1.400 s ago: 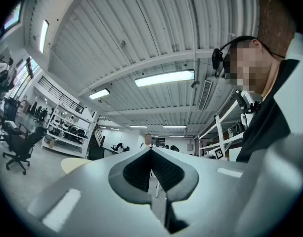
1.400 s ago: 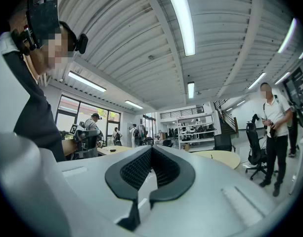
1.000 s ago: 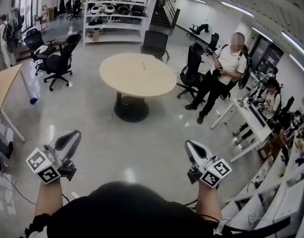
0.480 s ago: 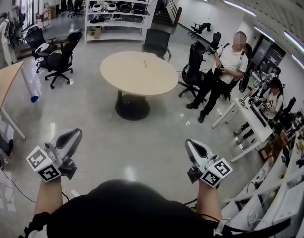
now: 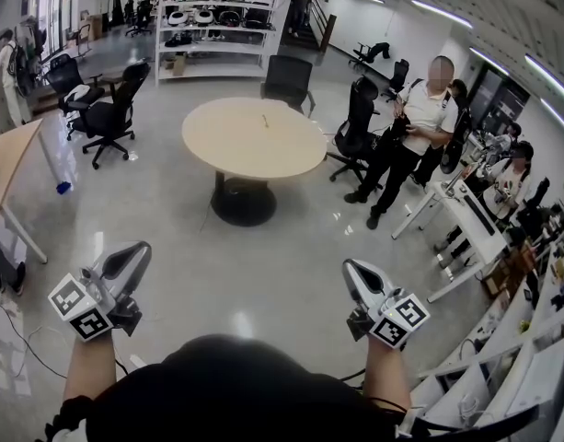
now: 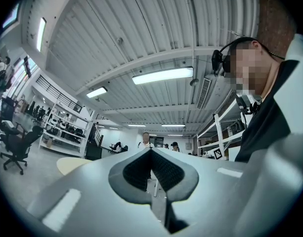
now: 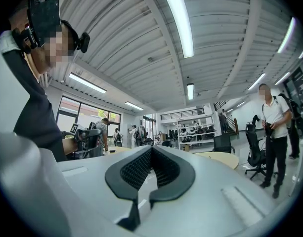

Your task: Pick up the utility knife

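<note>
Grey polished floor (image 5: 263,274) fills most of the head view. A round counter (image 5: 254,150) stands well ahead, with office chairs (image 5: 107,109) around it and a standing person (image 5: 406,145) to its right. Against a second ago almost nothing differs: the left claw (image 5: 132,254) and right claw (image 5: 355,273) sit low in the same places, and only the camera's aim drifts slightly. Both point over bare floor, well apart from the counter. A small thin object (image 5: 265,120) lies toward the counter's far side. It is too small to tell whether it is the utility knife, and no knife shows anywhere else.

Left gripper view: the left claw (image 6: 151,152) is clenched, pads meeting at the tips, nothing between them. Beyond it are ceiling lights and distant shelving.

Right gripper view: the right claw (image 7: 151,149) is likewise clenched and empty, aimed level across the room.

With so little changed, the pickup looks not yet begun. My judgement is that the person must first walk over, then open a claw.
</note>
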`<state>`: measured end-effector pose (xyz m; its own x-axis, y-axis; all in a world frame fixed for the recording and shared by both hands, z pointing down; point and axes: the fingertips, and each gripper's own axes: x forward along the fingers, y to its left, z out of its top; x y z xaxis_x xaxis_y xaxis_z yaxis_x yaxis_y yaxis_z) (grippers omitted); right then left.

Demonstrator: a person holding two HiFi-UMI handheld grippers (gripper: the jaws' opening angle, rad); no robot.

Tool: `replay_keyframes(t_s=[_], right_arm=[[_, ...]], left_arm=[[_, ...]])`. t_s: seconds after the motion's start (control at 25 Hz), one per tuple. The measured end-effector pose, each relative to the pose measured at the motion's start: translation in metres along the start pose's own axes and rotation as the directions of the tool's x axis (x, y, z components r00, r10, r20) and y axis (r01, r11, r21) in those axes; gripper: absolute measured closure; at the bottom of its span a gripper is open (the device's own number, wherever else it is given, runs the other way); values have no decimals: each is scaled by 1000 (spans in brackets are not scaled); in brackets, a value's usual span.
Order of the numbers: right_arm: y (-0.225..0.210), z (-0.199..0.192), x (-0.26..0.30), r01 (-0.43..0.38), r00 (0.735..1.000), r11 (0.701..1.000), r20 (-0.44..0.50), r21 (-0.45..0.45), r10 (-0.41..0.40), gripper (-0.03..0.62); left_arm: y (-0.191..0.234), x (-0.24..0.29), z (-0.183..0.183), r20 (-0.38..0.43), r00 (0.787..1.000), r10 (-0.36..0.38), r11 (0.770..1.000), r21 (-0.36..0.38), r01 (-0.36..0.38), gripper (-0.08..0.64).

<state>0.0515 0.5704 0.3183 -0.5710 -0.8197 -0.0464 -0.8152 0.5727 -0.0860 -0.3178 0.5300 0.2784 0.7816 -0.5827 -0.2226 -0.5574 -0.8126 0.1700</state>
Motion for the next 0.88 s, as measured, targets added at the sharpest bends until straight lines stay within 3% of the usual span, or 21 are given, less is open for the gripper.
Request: replay_keyframes(t_s=[0.52, 0.88], right_arm=[[-49, 7, -64, 18, 999, 1000, 33, 17, -18, 578], [-80, -7, -121, 45, 998, 998, 36, 42, -46, 577]], left_arm=[[-60, 47, -21, -7, 1000, -17, 1000, 9, 17, 575], [-109, 91, -49, -58, 996, -70, 997, 7, 70, 575]])
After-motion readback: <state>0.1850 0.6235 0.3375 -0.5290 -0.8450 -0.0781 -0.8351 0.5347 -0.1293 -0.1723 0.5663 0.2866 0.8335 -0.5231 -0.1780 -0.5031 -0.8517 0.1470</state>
